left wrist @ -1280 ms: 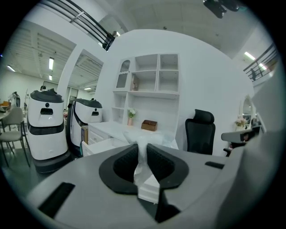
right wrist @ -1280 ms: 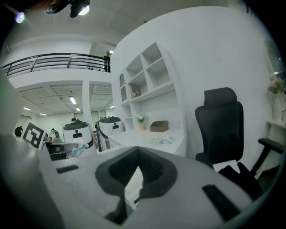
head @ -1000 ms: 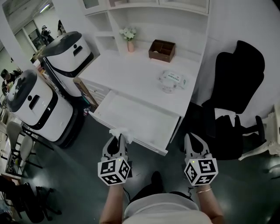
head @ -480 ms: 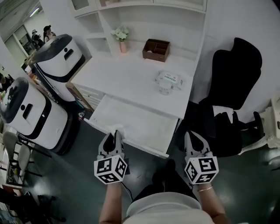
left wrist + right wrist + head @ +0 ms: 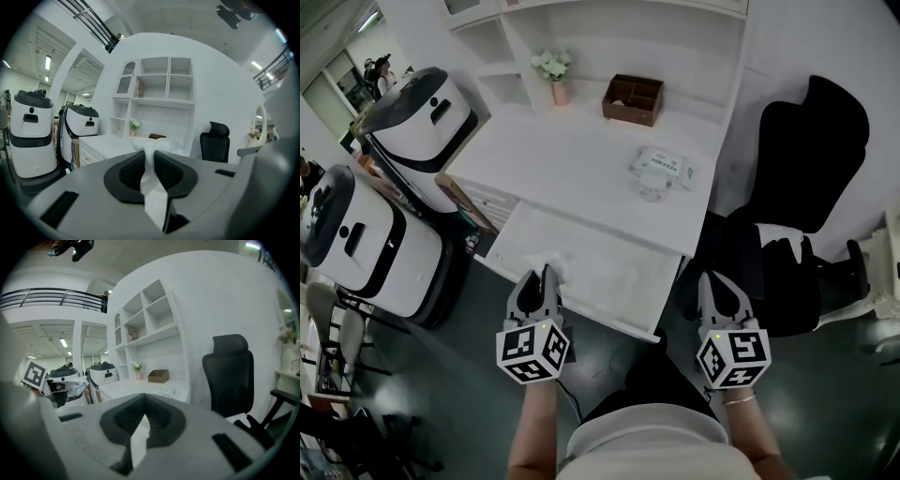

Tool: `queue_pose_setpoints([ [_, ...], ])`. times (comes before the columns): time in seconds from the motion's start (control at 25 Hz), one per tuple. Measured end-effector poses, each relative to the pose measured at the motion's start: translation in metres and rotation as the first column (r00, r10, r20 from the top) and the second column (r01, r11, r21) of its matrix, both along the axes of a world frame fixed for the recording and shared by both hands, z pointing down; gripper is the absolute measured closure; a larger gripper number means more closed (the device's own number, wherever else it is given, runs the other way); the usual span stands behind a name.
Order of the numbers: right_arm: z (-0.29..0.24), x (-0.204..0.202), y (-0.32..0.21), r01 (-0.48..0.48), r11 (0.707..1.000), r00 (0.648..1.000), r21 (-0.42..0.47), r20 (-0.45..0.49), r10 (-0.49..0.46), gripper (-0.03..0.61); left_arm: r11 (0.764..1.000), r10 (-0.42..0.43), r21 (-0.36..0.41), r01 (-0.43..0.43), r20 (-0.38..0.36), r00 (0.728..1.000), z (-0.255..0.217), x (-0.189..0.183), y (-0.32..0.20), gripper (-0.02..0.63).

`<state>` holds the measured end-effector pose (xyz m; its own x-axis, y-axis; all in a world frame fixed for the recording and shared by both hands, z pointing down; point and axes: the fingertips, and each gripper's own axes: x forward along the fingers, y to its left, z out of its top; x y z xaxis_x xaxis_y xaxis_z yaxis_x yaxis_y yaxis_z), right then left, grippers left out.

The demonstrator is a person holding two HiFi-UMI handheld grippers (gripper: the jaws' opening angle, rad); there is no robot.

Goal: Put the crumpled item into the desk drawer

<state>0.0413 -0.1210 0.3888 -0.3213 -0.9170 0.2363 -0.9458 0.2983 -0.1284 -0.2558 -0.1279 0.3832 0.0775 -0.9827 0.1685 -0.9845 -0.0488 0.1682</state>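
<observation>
One crumpled tissue [image 5: 149, 146] in left tongs [image 5: 148, 153] (clearest in left gripper view)

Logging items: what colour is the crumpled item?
White; the crumpled item shows best in the left gripper view.

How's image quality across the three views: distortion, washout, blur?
Head view: straight lines bow; the white desk and drawer are washed out, so the white tissue in the left gripper barely stands out. Left gripper view: heavy fisheye, black corners, gripper body soft up close, tissue clear between the jaws. Right gripper view: same fisheye and dark corners; chair sharp.
</observation>
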Motion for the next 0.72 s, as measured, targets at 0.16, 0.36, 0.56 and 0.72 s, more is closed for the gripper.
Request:
queue_pose_setpoints([
  [0.16, 0.002, 0.0, -0.013, 0.003, 1.0, 1.0, -0.004, 0.001, -0.003, 0.577, 1.0, 0.008, 0.004, -0.008, 0.005, 1.0, -0.003, 0.003, -0.015, 0.558],
  [0.36, -0.001, 0.002, -0.031, 0.004, 1.0, 1.0, 0.002, 0.005, -0.004, 0.577, 1.0, 0.018, 0.007, -0.018, 0.012, 1.0, -0.006, 0.008, -0.035, 0.558],
  [0.56, 0.0, 0.005, -0.045, -0.002, 1.0, 1.0, -0.005, 0.009, 0.002, 0.577, 1.0, 0.031, -0.008, -0.031, 0.024, 0.999, -0.003, 0.014, -0.054, 0.558],
  [0.72, 0.003, 0.011, -0.054, -0.011, 1.0, 1.0, -0.013, 0.01, 0.011, 0.577, 0.999, 0.041, -0.03, -0.041, 0.027, 0.999, 0.004, 0.021, -0.066, 0.558],
])
